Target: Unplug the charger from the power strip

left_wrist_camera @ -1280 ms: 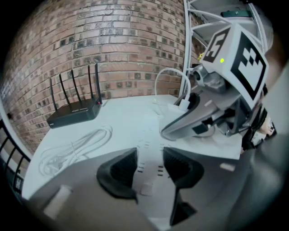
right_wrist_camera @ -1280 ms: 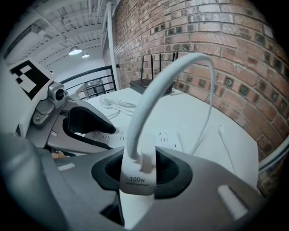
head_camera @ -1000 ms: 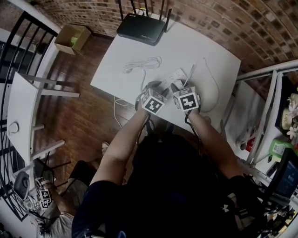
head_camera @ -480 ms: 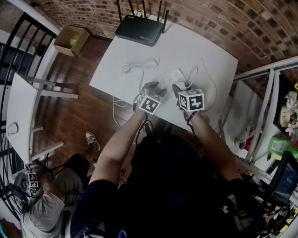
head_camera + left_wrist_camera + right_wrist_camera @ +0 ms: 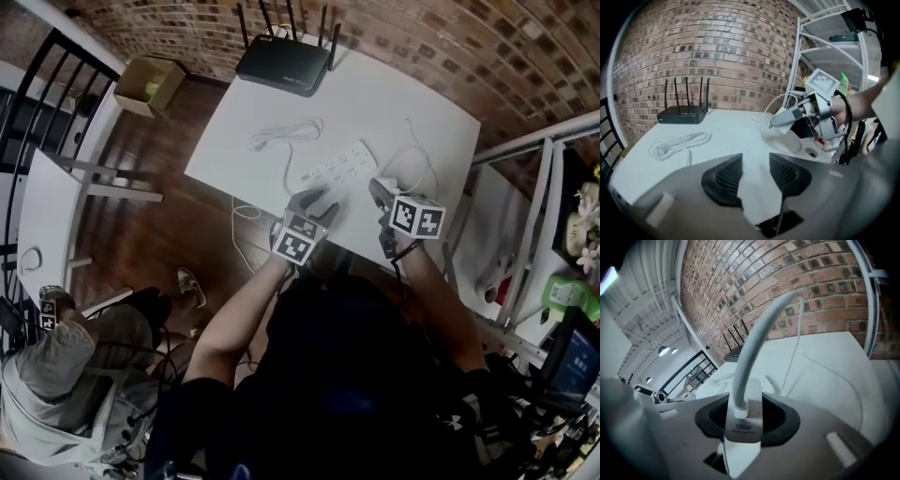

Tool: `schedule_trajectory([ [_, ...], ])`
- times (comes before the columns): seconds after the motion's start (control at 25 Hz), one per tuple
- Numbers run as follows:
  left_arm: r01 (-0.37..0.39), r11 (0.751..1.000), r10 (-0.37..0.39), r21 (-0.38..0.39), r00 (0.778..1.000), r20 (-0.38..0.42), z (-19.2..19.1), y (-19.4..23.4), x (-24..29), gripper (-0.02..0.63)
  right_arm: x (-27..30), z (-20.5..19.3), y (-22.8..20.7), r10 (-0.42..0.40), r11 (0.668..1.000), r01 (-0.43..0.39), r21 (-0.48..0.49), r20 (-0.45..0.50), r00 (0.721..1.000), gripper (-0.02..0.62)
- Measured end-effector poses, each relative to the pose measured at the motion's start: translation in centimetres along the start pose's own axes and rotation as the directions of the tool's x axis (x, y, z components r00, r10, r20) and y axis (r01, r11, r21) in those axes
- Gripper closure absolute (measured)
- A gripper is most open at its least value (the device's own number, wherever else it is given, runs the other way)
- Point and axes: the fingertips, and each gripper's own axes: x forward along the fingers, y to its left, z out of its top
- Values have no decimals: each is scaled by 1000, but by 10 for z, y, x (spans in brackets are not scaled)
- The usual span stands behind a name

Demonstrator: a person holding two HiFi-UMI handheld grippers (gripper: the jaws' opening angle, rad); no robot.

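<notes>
The charger (image 5: 743,420) is smooth white plastic with a slight sheen. The table (image 5: 375,103) looks matt white and smooth; the router (image 5: 284,64) at its upper edge is matt black plastic. Rough brick wall (image 5: 450,37) above, dark, faintly glossy wood floor (image 5: 169,234) at left.

The left forearm (image 5: 246,309) reaches forward and angles in toward the middle; the right forearm (image 5: 427,281) runs straighter beside it; the left claw (image 5: 317,200) points forward and downward, its jaws apart with nothing between them, though they have just been closing a little; the right claw (image 5: 378,190), tilted downward likewise and held apart from the left, clamps a white charger (image 5: 743,425) between its pads.
</notes>
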Motion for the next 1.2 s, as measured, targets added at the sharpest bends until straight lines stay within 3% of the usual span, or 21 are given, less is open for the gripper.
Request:
schedule_trajectory([
  [0.2,14,999,-14,-34,1000,-5,-18,-12,-15,431,-19,3,-16,19,989,-29,145,64,998,453],
  [0.48,-2,996,2,-86,1000,0,-29,-12,-27,442,-34,-4,-46,-2,942,-41,332,129,992,453],
  [0.84,5,993,-5,-115,1000,-2,-32,-15,-33,443,-39,-14,-74,-26,896,-47,442,159,987,453],
  [1.2,24,990,-24,-140,1000,6,-28,-20,-34,443,-35,-43,-106,-68,838,-6,546,116,991,453],
])
